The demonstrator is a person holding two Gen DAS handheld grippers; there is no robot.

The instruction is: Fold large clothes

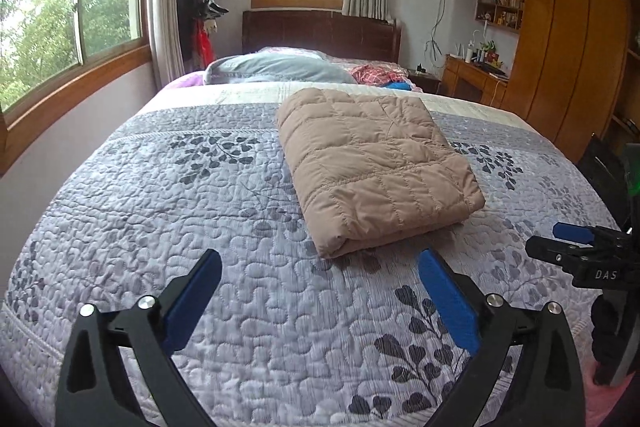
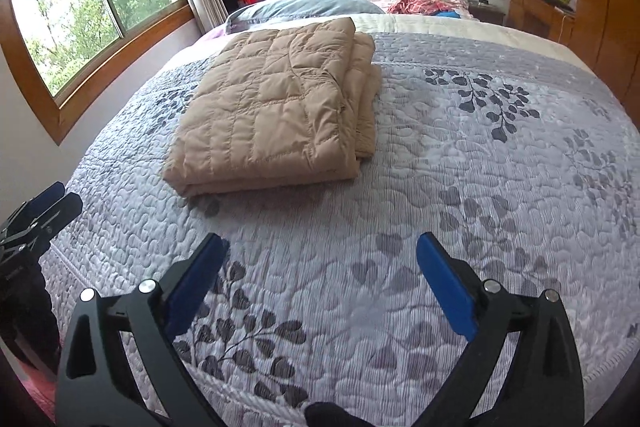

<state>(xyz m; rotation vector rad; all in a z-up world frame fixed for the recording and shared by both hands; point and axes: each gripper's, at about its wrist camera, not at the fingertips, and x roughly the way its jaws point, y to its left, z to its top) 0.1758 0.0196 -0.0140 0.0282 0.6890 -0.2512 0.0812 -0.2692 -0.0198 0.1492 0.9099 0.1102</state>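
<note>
A tan quilted jacket (image 1: 374,163) lies folded into a thick rectangle on the bed; it also shows in the right wrist view (image 2: 276,115), up and left. My left gripper (image 1: 320,263) is open and empty, held above the bedspread just short of the jacket's near edge. My right gripper (image 2: 322,247) is open and empty, above the bedspread to the right of and nearer than the jacket. The right gripper also shows at the right edge of the left wrist view (image 1: 576,247); the left one shows at the left edge of the right wrist view (image 2: 44,207).
The bed has a grey quilted bedspread with leaf prints (image 1: 200,227). A grey pillow (image 1: 276,69) and pink and red clothes (image 1: 372,73) lie near the dark headboard (image 1: 320,31). Windows are on the left wall, wooden wardrobes (image 1: 568,39) on the right.
</note>
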